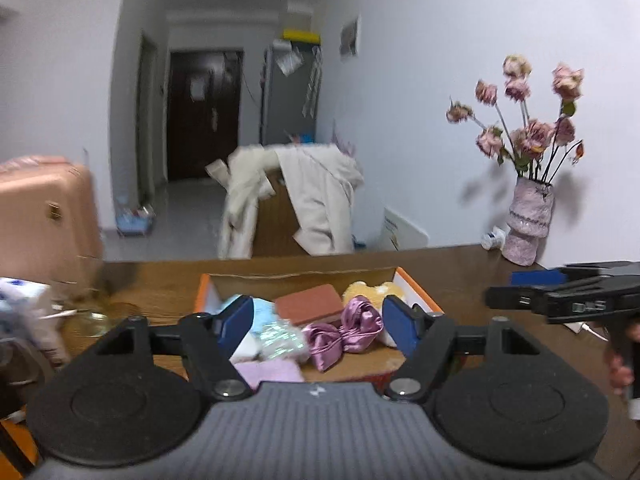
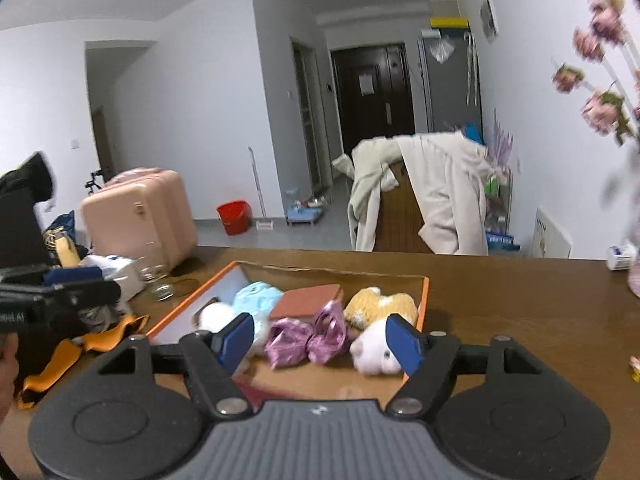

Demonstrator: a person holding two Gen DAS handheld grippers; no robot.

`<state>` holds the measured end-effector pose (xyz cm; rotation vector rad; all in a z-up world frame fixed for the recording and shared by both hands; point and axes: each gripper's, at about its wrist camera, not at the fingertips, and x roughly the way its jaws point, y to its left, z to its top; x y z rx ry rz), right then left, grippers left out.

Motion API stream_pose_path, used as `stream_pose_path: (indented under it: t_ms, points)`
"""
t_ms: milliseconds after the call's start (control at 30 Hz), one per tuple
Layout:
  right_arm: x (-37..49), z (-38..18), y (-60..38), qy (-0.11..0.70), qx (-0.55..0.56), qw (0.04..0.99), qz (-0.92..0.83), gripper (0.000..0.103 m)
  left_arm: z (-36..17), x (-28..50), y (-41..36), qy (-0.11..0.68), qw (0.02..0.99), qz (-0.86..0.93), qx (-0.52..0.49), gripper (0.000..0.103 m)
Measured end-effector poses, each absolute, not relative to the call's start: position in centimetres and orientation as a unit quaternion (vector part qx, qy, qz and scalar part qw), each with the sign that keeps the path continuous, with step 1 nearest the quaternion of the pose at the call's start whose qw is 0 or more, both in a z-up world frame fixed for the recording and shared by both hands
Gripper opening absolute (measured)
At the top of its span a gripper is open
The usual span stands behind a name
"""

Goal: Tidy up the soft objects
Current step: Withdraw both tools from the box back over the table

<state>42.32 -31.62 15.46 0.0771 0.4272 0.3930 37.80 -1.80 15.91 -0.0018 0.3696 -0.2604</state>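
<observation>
An orange-rimmed cardboard box (image 1: 416, 286) (image 2: 425, 292) sits on the wooden table and holds soft things: a purple satin bow (image 1: 346, 330) (image 2: 308, 334), a brick-red sponge block (image 1: 310, 304) (image 2: 306, 298), a yellow plush (image 1: 374, 290) (image 2: 380, 304), a light blue plush (image 2: 256, 298), a white plush (image 2: 374, 350) and a pale pink cloth (image 1: 272, 372). My left gripper (image 1: 318, 322) is open and empty above the box's near side. My right gripper (image 2: 318, 338) is open and empty over the box too; it also shows in the left wrist view (image 1: 560, 300).
A vase of dried pink roses (image 1: 528, 216) stands at the table's far right by a small white bottle (image 1: 494, 238). Glass jars (image 2: 158, 280), tissues and an orange-black cloth (image 2: 76, 354) lie left of the box. Pink suitcases (image 2: 140, 216) stand beyond the table.
</observation>
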Motion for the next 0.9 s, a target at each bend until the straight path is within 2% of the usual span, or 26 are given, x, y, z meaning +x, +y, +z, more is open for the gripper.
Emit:
stream_pose_path:
  t_ms: [67, 233, 467, 900]
  points:
    - [38.6, 15.5, -31.9, 0.195, 0.036, 0.959, 0.202, 0.077, 15.7, 34.3, -1.3, 0.174, 0.977, -0.125, -0.003, 0.08]
    - [29.7, 14.2, -31.4, 0.159, 0.033, 0.964, 0.213, 0.085, 13.8, 26.8, -1.2, 0.162, 0.981, -0.11, -0.004, 0.086]
    - [21.0, 10.5, -30.4, 0.162, 0.044, 0.963, 0.209, 0.087, 9.6, 18.7, -0.9, 0.175, 0.979, -0.094, -0.033, 0.091]
    - [20.3, 8.2, -30.3, 0.183, 0.068, 0.958, 0.21, 0.087, 9.0, 19.4, -1.0, 0.186, 0.978, -0.092, -0.032, 0.092]
